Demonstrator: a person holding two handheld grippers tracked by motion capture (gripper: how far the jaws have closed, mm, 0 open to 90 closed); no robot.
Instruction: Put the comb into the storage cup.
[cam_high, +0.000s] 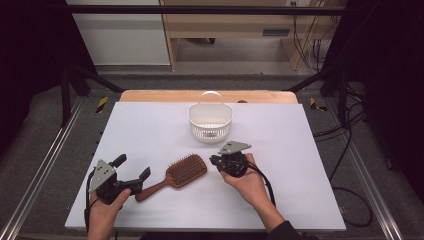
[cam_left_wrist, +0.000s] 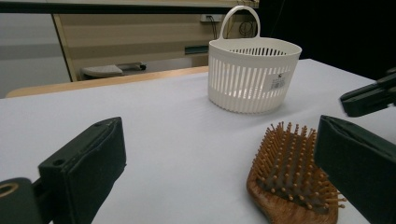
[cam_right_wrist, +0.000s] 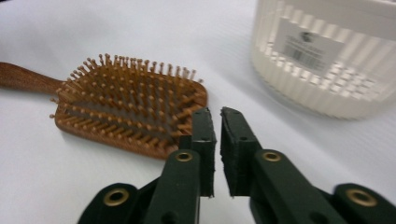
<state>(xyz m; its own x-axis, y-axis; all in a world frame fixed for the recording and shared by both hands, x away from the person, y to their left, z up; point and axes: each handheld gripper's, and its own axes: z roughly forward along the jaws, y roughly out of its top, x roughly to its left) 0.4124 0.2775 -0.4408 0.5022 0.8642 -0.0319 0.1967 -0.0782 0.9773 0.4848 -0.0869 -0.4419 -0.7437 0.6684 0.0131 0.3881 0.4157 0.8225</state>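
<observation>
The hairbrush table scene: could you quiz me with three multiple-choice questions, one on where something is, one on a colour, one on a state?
1. Where does the hairbrush lie?
A. Inside the basket
B. On the table between the two grippers
C. On the floor

2. What colour is the basket?
A. White
B. Red
C. Black

3. How do the left gripper's jaws stand?
A. Clamped on the brush handle
B. Pressed together, empty
C. Wide apart, holding nothing

Answers:
1 B: the high view shows it flat on the table, with the right gripper on its other side.
2 A: its slotted wall is white in every view.
3 C: the left gripper view shows a broad gap between them.
</observation>
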